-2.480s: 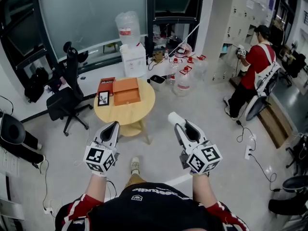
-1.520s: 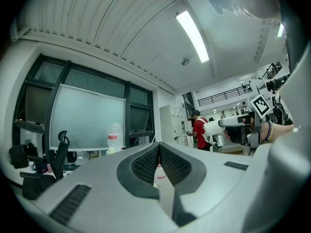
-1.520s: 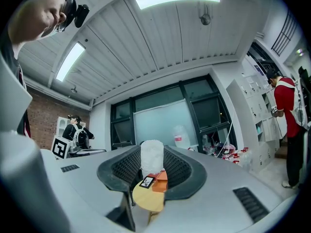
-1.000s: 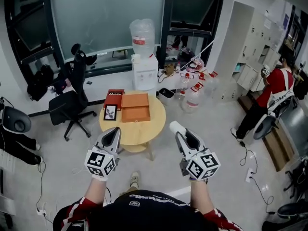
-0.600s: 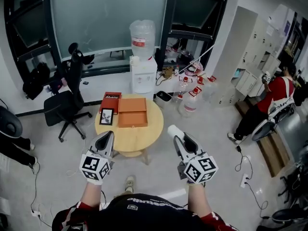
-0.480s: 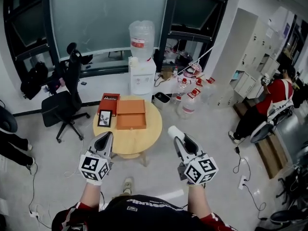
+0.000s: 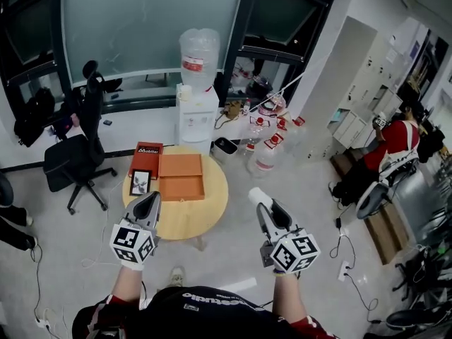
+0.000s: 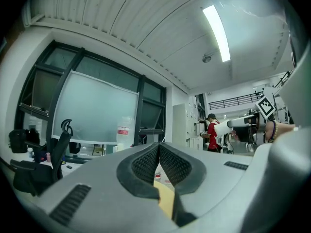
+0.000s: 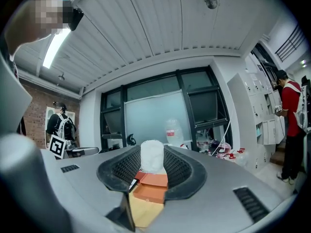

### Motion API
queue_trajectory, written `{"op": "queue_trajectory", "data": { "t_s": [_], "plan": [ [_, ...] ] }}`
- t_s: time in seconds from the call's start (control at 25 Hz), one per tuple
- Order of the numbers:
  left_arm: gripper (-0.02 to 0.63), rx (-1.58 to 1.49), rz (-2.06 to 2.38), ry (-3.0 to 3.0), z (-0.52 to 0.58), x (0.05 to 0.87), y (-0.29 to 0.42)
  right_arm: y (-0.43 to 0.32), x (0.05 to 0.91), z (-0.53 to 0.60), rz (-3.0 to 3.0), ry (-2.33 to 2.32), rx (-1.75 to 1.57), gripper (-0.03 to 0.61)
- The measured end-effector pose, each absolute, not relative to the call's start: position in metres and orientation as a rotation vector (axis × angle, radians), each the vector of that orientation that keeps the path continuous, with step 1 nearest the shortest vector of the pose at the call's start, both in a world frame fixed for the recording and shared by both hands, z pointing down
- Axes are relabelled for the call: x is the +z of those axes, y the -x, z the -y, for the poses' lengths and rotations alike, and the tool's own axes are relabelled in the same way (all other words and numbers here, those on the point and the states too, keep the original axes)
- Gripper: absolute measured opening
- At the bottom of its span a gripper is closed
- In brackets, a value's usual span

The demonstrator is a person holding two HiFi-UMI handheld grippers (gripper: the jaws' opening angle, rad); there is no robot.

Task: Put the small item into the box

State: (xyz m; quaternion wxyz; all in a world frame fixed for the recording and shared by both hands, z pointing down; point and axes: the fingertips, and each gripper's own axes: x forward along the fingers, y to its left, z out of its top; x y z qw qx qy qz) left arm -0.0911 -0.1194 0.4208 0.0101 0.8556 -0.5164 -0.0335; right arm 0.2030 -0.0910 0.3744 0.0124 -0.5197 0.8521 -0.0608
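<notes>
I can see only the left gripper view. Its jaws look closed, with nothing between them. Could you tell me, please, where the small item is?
Observer: The right gripper has it. A small white cylinder-shaped item stands clamped between its pads.
Operator: Thank you. And where is the box? My view shows only a yellow strip under the jaws.
Observer: In the head view, a flat orange box lies on the round wooden table in front of the person. It seems to be open.
</notes>
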Motion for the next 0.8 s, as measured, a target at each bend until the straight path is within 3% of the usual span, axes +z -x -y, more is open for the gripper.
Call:
{"op": "queue_trajectory", "data": {
  "t_s": [0.8],
  "plan": [
    [0.018, -0.159, 1.44, -2.7, 0.255, 0.415, 0.131, -0.143, 0.367, 0.209, -2.632, 1.698, -0.205, 0.167]
  ]
}}
